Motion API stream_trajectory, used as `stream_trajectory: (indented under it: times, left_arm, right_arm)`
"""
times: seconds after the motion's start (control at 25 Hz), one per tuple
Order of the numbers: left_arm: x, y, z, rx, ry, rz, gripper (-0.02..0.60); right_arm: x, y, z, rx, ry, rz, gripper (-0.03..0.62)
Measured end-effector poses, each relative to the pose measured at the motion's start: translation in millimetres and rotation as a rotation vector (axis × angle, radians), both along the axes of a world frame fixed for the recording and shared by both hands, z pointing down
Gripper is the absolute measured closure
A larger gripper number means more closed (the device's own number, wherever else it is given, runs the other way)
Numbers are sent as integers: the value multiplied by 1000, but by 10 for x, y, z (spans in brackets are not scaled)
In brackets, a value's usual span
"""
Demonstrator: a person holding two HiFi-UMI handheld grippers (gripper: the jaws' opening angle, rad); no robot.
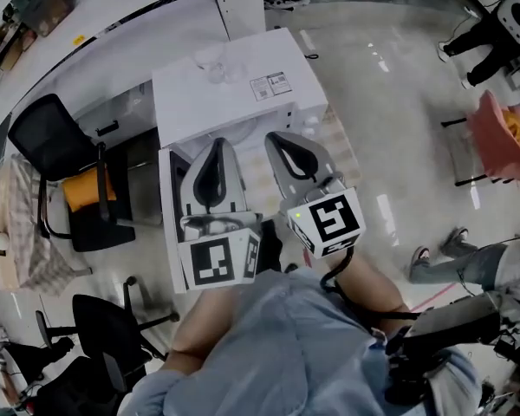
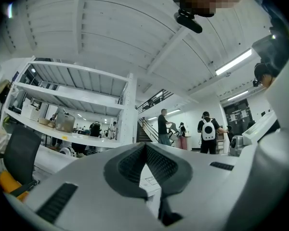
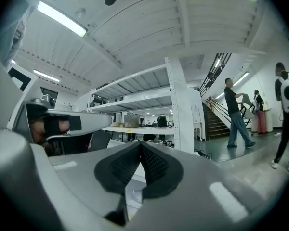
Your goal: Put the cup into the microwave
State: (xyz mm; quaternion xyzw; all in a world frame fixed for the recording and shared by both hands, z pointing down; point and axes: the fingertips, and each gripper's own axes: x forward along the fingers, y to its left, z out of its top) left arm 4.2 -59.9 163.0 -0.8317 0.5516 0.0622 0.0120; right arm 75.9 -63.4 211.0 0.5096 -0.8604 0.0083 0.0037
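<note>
Glossy pale floor [image 1: 390, 137] surrounds a white microwave [image 1: 243, 102] at the head view's centre, its door [image 1: 167, 232] seemingly swung open at lower left. On its top, toward the upper left, stands what looks like a clear cup [image 1: 211, 66], faint against the white. Just below it, the left tool [image 1: 217, 146] and the right tool [image 1: 286, 139] are both clenched on nothing. The cup is probably light, stiff, slick and breakable, so it is best taken gently across its wall near mid-height.

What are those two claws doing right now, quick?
Left claw: closed, holding nothing.
Right claw: closed, holding nothing.
</note>
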Motion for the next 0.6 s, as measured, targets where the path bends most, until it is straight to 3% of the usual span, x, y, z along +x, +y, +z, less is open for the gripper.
stream_trajectory:
  times: [0.6]
  left_arm:
    - [-413,-1141,193,-35,55,-54,575]
  right_arm:
    - [-364,-1205,152,-34,34,-12,592]
